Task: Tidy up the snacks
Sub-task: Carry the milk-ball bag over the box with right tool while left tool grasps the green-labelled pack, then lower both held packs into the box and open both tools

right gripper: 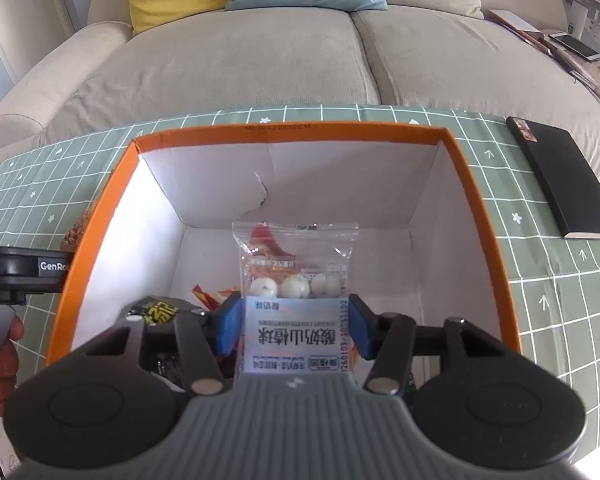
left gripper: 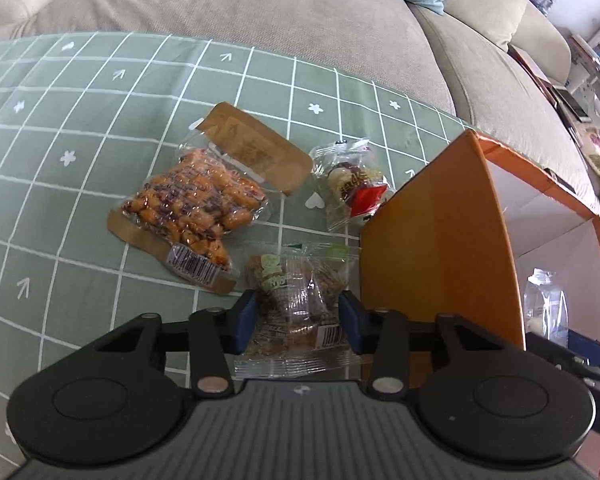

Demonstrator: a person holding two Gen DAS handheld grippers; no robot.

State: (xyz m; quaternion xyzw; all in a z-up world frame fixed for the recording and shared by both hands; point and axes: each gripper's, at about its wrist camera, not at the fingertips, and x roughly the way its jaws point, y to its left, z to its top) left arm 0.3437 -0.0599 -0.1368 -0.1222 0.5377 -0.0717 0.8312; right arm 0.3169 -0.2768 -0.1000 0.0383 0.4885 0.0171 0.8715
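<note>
My left gripper (left gripper: 298,322) has its blue pads either side of a clear packet of brown snack bars (left gripper: 300,300) on the green checked cloth, just left of the orange box (left gripper: 440,248). A bag of orange peanuts (left gripper: 192,208) and a small clear packet with a red label (left gripper: 352,188) lie beyond. My right gripper (right gripper: 294,328) is shut on a clear packet of white yogurt balls (right gripper: 296,280) and holds it over the open orange box (right gripper: 284,130). Other packets, one black and yellow (right gripper: 160,312), lie in the box.
A beige sofa (right gripper: 260,60) with yellow and blue cushions stands behind the table. A black notebook (right gripper: 564,184) lies on the cloth right of the box. The left gripper body (right gripper: 20,272) and a hand show at the box's left side.
</note>
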